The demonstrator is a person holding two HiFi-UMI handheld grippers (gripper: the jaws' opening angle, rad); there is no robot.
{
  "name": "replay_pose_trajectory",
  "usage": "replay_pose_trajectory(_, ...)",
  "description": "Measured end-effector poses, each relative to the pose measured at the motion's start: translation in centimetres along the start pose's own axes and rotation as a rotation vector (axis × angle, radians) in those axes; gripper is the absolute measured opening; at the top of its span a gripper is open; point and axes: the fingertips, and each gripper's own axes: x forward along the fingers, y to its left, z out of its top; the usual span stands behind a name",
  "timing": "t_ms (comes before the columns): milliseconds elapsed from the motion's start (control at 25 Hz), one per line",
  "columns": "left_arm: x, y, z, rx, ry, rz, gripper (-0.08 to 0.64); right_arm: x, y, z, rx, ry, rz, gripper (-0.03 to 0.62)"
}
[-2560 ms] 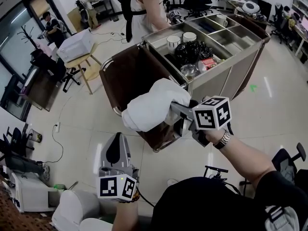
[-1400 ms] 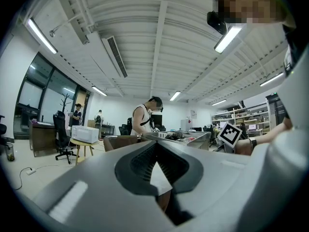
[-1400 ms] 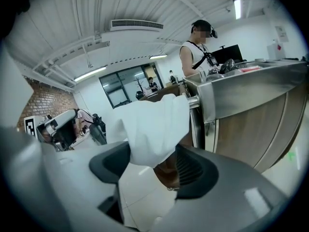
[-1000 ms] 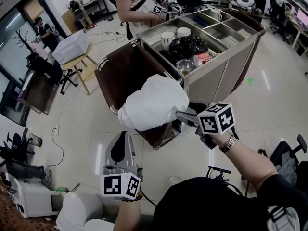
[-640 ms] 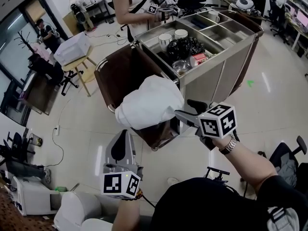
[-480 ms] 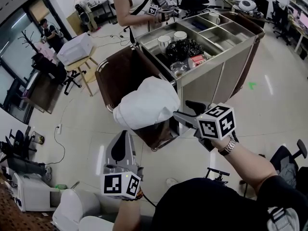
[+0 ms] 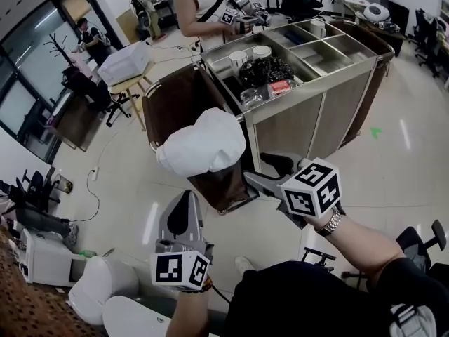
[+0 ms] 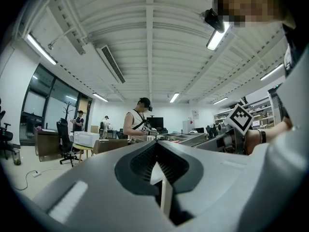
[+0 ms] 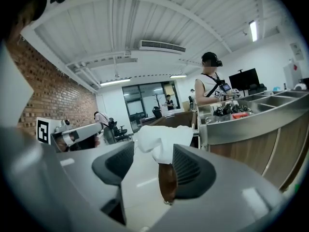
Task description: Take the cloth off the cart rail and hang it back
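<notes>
A white cloth [image 7: 198,143] lies bunched over the chrome rail [image 7: 152,95] of the brown bag at the near end of the steel cart [image 7: 309,93]. In the right gripper view the cloth [image 9: 161,135] sits just beyond the jaws, over the brown bag [image 9: 167,181]. My right gripper [image 7: 261,168] is a short way to the right of the cloth and apart from it. Its jaws are open and have just been closing, with nothing between the pads. My left gripper [image 7: 181,216] is lower down, below the cloth, shut and empty [image 8: 155,166].
The cart's top bins hold two white cups [image 7: 251,53], a black bag [image 7: 264,69] and a red packet. A person [image 7: 207,5] works at the cart's far side. A stool with a white box [image 7: 126,65] stands to the left, and a white bin [image 7: 98,286] at the lower left.
My right gripper has drawn back from the cloth toward me and its jaws have narrowed. The cloth stays draped on the rail. The left gripper has shifted slightly.
</notes>
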Motion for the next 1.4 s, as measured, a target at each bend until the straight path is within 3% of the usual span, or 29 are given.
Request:
replay_pose_trajectory(560,-2.6,-7.8,0.3,0.049,-0.013,0.066,0.003,-6.8,3.3,1.0,-0.105,-0.105,0.091,0.201)
replay_pose_trajectory(1400,-3.9,-13.2,1.5,0.100,-0.014,0.023,0.003,-12.4,8.2,3.9,-0.211,-0.277,0.119,0.076)
